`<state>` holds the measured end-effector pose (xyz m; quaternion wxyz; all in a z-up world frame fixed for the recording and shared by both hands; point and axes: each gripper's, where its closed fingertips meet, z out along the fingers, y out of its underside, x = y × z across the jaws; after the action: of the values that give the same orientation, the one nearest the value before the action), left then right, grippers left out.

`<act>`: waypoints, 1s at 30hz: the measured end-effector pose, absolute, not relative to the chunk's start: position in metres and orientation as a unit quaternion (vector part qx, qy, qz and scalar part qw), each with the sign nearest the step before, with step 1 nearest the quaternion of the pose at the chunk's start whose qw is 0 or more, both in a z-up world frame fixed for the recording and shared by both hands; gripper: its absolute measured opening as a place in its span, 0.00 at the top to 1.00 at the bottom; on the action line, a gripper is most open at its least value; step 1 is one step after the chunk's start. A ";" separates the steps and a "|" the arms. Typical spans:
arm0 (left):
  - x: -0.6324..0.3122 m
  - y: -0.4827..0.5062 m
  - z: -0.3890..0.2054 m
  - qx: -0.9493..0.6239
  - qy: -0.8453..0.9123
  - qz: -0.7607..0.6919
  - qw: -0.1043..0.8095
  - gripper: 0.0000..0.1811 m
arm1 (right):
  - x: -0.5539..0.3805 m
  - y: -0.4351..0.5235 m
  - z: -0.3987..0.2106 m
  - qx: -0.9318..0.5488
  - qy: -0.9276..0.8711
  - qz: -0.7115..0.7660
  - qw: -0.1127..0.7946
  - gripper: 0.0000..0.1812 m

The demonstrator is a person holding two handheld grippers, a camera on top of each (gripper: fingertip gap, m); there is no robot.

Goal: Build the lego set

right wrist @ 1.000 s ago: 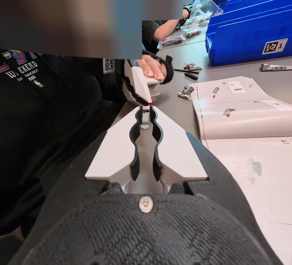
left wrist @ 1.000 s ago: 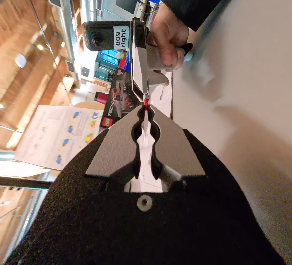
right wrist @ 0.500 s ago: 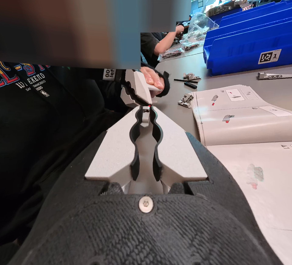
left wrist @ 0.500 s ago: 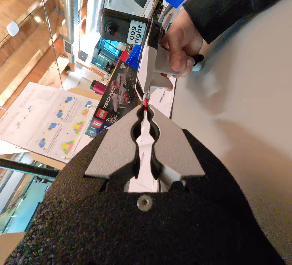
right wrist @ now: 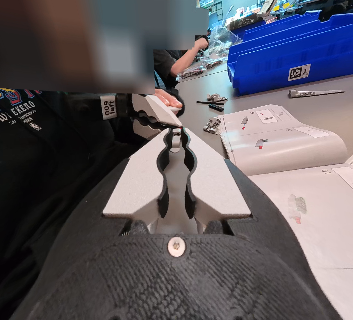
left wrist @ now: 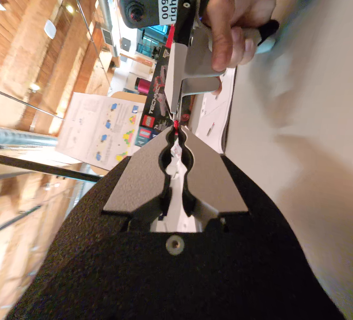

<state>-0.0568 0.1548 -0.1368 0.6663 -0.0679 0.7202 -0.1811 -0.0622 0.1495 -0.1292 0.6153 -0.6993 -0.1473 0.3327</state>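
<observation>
Grey table (right wrist: 248, 89), red pin (left wrist: 176, 124) btwn fingers (left wrist: 150, 159)

Tiny red plastic pin (left wrist: 176, 125) pinched at pale-grey fingertips (left wrist: 168, 135) with black wavy lining. Light-grey angled lego connector (right wrist: 176, 139) between matching white-grey fingers (right wrist: 145, 173). Right of tool: glossy blue plastic bins (right wrist: 290, 56), white instruction booklet (right wrist: 277, 138) with small red-grey diagrams, matte grey tabletop (right wrist: 200, 89).

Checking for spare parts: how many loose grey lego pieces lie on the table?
3: one grey cluster near the black sticks, one at the booklet's corner, a long one before the blue bins. Others may be hidden.
</observation>
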 end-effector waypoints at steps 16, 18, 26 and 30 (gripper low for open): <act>-0.054 0.160 -0.141 -0.060 0.720 -0.114 0.682 1.00 | -0.059 0.155 -0.134 -0.716 -0.132 0.315 0.609 0.95; -0.054 0.160 -0.141 -0.076 0.723 -0.159 0.667 1.00 | -0.059 0.155 -0.134 -0.715 -0.132 0.316 0.610 0.95; -0.056 0.154 -0.134 -0.116 0.714 -0.296 0.624 0.95 | -0.058 0.149 -0.125 -0.689 -0.140 0.327 0.631 0.95; -0.056 0.155 -0.132 -0.138 0.708 -0.339 0.603 0.91 | -0.061 0.144 -0.121 -0.677 -0.150 0.344 0.633 0.95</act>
<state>-0.0561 0.1555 -0.1323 0.6034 -0.1377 0.7084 -0.3393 -0.0605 0.1443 -0.1212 0.6334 -0.6767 -0.1504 0.3439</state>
